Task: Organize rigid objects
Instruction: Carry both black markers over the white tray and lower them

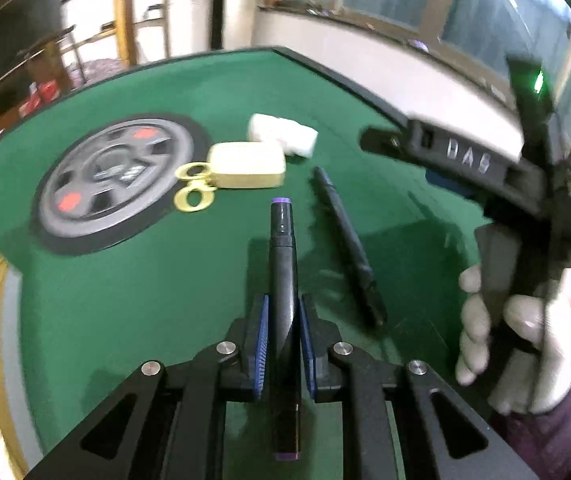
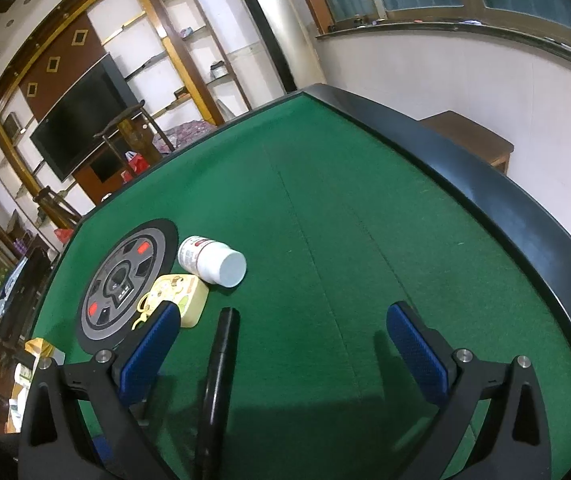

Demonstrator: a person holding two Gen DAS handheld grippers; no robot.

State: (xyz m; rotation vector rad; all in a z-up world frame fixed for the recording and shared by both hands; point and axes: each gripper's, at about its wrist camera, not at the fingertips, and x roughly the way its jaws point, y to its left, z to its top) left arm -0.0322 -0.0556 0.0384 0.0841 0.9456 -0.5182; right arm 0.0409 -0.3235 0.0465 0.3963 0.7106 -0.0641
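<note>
White bottle lies capped beside yellow case.

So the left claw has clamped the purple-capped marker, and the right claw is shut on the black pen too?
Not quite. The left claw does clamp the marker, but the right claw is open; the right wrist view shows the pen lying untouched between its spread fingers.

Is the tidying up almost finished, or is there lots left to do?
Only just started, it looks like. Nothing seems put away yet. In hand: the left hand-held gripper is shut on a black marker with purple ends. Left to do: the black pen, the cream case with yellow rings and the white bottle on its side all lie loose on the green table. The right hand-held gripper is open, holding nothing.
</note>
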